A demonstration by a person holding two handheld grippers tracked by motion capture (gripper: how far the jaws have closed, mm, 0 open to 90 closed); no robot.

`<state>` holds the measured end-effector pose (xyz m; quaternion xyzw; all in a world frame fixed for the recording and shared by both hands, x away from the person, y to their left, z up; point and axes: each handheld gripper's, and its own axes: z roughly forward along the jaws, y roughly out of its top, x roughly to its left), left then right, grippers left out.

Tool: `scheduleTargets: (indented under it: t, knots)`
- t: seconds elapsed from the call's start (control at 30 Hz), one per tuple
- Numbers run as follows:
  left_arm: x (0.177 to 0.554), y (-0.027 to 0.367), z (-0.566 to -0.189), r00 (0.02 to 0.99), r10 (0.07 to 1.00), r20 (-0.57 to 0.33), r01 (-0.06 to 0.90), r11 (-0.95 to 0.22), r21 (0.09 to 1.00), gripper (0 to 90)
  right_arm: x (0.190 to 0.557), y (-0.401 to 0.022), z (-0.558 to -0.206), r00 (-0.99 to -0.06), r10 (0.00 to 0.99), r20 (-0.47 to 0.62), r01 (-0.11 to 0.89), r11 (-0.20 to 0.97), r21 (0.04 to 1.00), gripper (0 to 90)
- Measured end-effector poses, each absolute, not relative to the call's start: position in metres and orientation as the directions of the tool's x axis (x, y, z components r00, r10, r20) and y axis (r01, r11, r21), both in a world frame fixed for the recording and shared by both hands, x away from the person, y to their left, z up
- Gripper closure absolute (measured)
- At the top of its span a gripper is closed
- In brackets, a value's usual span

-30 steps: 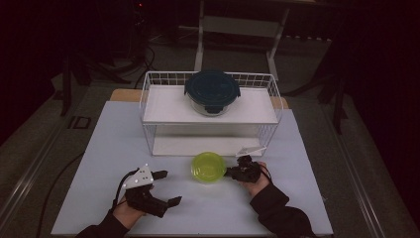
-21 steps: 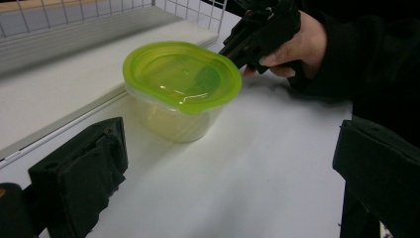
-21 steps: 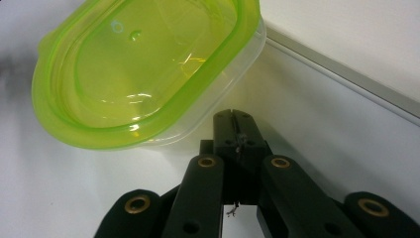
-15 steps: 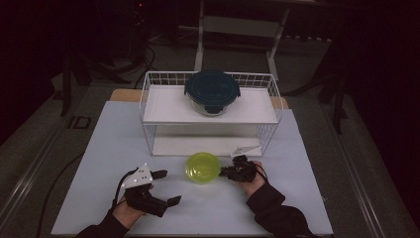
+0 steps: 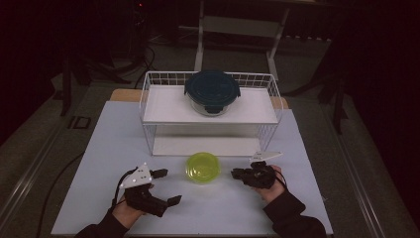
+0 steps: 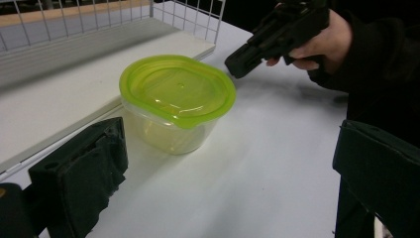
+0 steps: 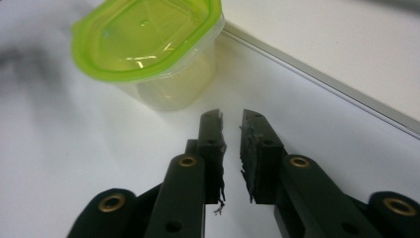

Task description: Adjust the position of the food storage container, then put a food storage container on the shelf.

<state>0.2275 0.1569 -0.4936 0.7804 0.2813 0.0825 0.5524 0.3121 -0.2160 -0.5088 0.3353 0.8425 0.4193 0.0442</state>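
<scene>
The small clear tub with the lime-green lid (image 5: 202,167) is sitting on the white tabletop (image 5: 109,148), just in front of the lower shelf of the white wire rack (image 5: 148,99), roughly midway between the two hands. It is standing upright with its lid pressed on, and nothing is touching it. That spot is leaving it open to either side, which is probably why both tools are pointing inward at it.

The right gripper (image 7: 232,121) is hanging just beside the tub, its tips aimed at the base of the tub's wall but clear of it. Its jaws have just been opening and are standing a narrow slit apart, with nothing between them, so to my eye it is letting go of the tub rather than taking it. In the left gripper view the same tool (image 6: 277,37) is floating above the table, near the lid's rim.

The left gripper (image 5: 161,187) is resting low near the table's front edge, jaws spread wide and empty, the tub (image 6: 176,101) framed between them but well apart, looking ready to take it.

Up on the rack's top shelf a larger round glass container with a dark lid (image 5: 212,91) is sitting alone, which suggests the shelves are where these containers are being stored
</scene>
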Motion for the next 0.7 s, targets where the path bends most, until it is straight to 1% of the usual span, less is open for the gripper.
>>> scheduleTargets:
  t: [0.07,0.13,0.2,0.33,0.37,0.4,0.5,0.53,0.6,0.7]
  knots:
    - [0.227,0.156,-0.492,0.831,0.529,-0.172,0.341,-0.241,0.908,0.3,0.307,-0.219,-0.506,-0.774,0.598,0.209,0.523,0.416,0.744,70.9]
    - [0.227,0.155,-0.490,0.832,0.529,-0.171,0.341,-0.243,0.908,0.3,0.302,-0.220,-0.503,-0.773,0.598,0.214,0.520,0.402,0.754,62.6]
    - [0.227,0.154,-0.488,0.831,0.529,-0.171,0.342,-0.244,0.908,0.3,0.299,-0.221,-0.499,-0.775,0.595,0.211,0.510,0.393,0.765,56.5]
    - [0.227,0.154,-0.483,0.832,0.528,-0.169,0.339,-0.244,0.909,0.3,0.293,-0.223,-0.489,-0.761,0.608,0.228,0.506,0.336,0.794,35.2]
    - [0.227,0.153,-0.481,0.833,0.527,-0.171,0.339,-0.240,0.910,0.3,0.293,-0.224,-0.486,-0.763,0.604,0.232,0.501,0.324,0.803,28.8]
    - [0.227,0.153,-0.478,0.835,0.522,-0.174,0.337,-0.236,0.911,0.3,0.293,-0.224,-0.484,-0.771,0.590,0.242,0.497,0.319,0.807,24.8]
    - [0.230,0.154,-0.470,0.838,0.507,-0.201,0.348,-0.213,0.913,0.3,0.293,-0.225,-0.476,-0.777,0.574,0.258,0.494,0.301,0.816,20.1]
    - [0.232,0.154,-0.466,0.838,0.497,-0.225,0.366,-0.207,0.907,0.3,0.294,-0.225,-0.474,-0.784,0.561,0.264,0.490,0.299,0.819,18.3]
    - [0.236,0.154,-0.460,0.833,0.492,-0.251,0.393,-0.209,0.895,0.3,0.294,-0.224,-0.468,-0.779,0.570,0.263,0.485,0.281,0.828,17.4]
    - [0.242,0.151,-0.452,0.826,0.502,-0.255,0.405,-0.216,0.888,0.3,0.296,-0.220,-0.458,-0.782,0.564,0.263,0.477,0.271,0.836,16.2]
